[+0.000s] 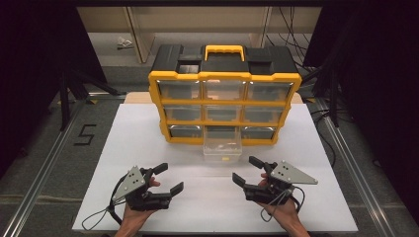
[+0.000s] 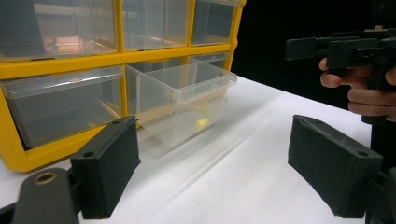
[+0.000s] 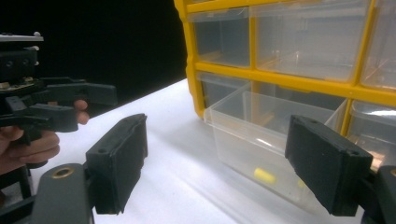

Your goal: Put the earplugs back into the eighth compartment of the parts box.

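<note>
Hovering wide open and empty, the right gripper [image 1: 248, 170] and left gripper [image 1: 168, 178] flank the pulled-out clear drawer [image 1: 223, 144], a small yellow piece [image 3: 265, 176] inside; next probably comes pushing it into the yellow organiser [image 1: 225, 79], squarely

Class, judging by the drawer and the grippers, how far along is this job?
Done: the bottom middle drawer is pulled out, a small yellow piece inside. In hand: nothing; the left gripper and right gripper are open, clear of it. Left, probably: pushing the drawer shut.
</note>
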Demonstrator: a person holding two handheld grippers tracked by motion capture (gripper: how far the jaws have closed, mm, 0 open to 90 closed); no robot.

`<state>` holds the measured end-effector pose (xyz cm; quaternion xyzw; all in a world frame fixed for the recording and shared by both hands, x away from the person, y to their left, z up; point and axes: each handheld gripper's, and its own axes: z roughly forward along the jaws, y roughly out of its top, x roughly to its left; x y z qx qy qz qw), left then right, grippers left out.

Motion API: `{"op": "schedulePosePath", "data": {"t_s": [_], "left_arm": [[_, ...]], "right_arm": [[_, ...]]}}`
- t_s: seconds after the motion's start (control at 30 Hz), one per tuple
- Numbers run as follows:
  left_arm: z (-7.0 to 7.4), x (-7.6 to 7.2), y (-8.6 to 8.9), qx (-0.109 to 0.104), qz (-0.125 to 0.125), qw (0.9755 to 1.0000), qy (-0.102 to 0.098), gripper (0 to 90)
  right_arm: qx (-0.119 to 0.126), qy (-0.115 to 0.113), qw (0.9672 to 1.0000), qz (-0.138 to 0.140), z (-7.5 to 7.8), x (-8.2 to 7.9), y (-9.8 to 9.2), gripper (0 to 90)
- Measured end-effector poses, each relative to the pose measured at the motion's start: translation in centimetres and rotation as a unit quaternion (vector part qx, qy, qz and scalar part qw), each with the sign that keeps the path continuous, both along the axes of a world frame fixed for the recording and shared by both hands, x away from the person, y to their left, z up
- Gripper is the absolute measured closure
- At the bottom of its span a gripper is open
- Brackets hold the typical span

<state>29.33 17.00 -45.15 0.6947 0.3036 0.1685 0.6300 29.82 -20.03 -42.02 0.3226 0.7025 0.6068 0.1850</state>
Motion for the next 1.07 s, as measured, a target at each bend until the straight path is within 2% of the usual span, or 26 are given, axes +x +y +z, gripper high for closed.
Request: {"op": "schedulePosePath", "data": {"t_s": [0.5, 1.07], "left_arm": [[0.0, 0.0, 0.0, 0.001, -0.001, 1.0, -0.001, 16.0], [0.0, 0.0, -0.1, 0.003, 0.0, 1.0, -0.002, 15.9]], "right_arm": [[0.008, 0.003, 0.9999, -0.015, -0.8, -1.2, -1.1, 20.6], [0.011, 0.003, 0.9997, -0.02, -0.9, -1.1, -1.4, 20.3]]}}
